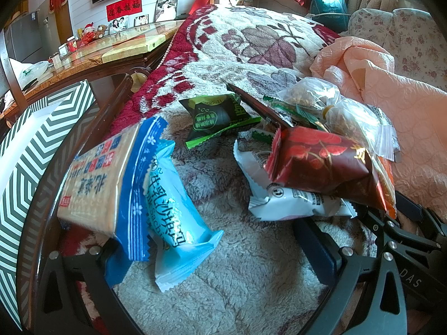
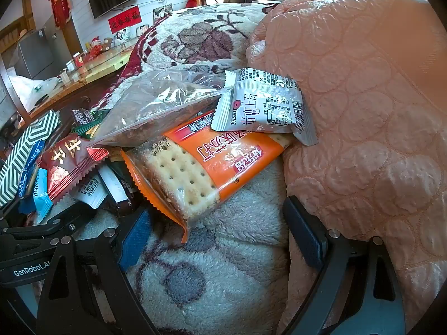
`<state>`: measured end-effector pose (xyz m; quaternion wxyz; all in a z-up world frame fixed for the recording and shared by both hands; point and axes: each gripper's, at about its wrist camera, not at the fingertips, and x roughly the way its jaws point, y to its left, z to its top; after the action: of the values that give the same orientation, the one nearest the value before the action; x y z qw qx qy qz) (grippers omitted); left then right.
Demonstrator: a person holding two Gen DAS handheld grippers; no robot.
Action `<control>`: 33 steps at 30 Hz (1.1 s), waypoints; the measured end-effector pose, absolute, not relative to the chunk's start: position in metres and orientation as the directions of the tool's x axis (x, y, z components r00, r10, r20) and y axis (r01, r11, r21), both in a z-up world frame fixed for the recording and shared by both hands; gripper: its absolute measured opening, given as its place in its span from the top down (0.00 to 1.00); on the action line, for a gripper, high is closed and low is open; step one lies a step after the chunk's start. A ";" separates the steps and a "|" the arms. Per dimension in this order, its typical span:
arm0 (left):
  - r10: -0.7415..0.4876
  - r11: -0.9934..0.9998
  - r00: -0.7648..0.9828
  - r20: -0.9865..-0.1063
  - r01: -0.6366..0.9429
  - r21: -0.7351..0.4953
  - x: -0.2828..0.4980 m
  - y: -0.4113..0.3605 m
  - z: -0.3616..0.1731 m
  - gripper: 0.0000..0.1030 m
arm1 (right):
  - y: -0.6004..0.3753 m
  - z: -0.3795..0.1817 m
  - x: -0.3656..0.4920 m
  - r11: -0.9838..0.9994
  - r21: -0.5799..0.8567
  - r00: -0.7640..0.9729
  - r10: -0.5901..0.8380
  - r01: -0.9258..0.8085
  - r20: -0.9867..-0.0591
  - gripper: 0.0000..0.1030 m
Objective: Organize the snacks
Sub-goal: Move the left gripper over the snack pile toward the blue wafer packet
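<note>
Fleece bedding with a leaf pattern [image 1: 251,44] covers the whole work surface, and a crumpled peach quilt [image 2: 363,97] is bunched along its right side. At the left edge a striped box [image 1: 36,150] is seen in both views, with a wooden table [image 1: 83,55] behind it.

Snacks are heaped in the middle of the bedding. In the left wrist view, open fleece is left between a blue cracker pack [image 1: 111,178] on the left and the heap on the right. A light blue wafer pack [image 1: 173,209] lies against the cracker pack, and a green packet [image 1: 220,117] sits farther back. A red packet [image 1: 321,162] rests on a white packet [image 1: 293,203], with clear bags [image 1: 335,106] behind them.

Only the right wrist view shows an orange cracker pack [image 2: 212,167], which lies under a clear bag of crumbs [image 2: 156,106] and a grey-white packet [image 2: 265,106] that touches the quilt. Bare fleece is left in front of the orange pack.

The left gripper [image 1: 218,254] is spread wide with nothing between its fingers; its left finger is hidden behind the blue pack. The right gripper [image 2: 220,240] is likewise spread apart and holds nothing, with the orange pack's lower corner reaching between its fingers.
</note>
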<state>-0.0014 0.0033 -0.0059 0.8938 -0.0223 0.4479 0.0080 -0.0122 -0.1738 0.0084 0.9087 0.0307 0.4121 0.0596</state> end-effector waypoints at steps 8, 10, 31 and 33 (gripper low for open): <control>-0.006 0.999 0.599 -0.801 -0.034 -0.033 -0.001 0.003 -0.006 0.00 | -0.174 0.009 -0.012 0.991 0.107 0.651 0.136 -0.083 -0.747 0.12; -0.006 0.999 0.599 -0.801 -0.034 -0.033 -0.001 0.004 -0.006 0.00 | -0.174 0.009 -0.012 0.991 0.105 0.653 0.134 -0.083 -0.746 0.12; -0.015 1.000 0.575 -0.818 0.008 -0.013 -0.021 0.001 0.016 0.00 | -0.167 0.019 -0.018 0.992 0.041 0.599 0.105 -0.120 -0.794 0.13; -0.006 1.000 0.581 -0.814 0.008 -0.002 -0.032 -0.002 0.025 0.00 | -0.166 0.029 -0.023 0.992 0.030 0.598 0.099 -0.126 -0.795 0.13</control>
<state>-0.0319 -0.0016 0.0253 0.8890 0.0010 0.4578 -0.0039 -0.0234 -0.1658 0.0288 0.8937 -0.0148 0.4440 0.0630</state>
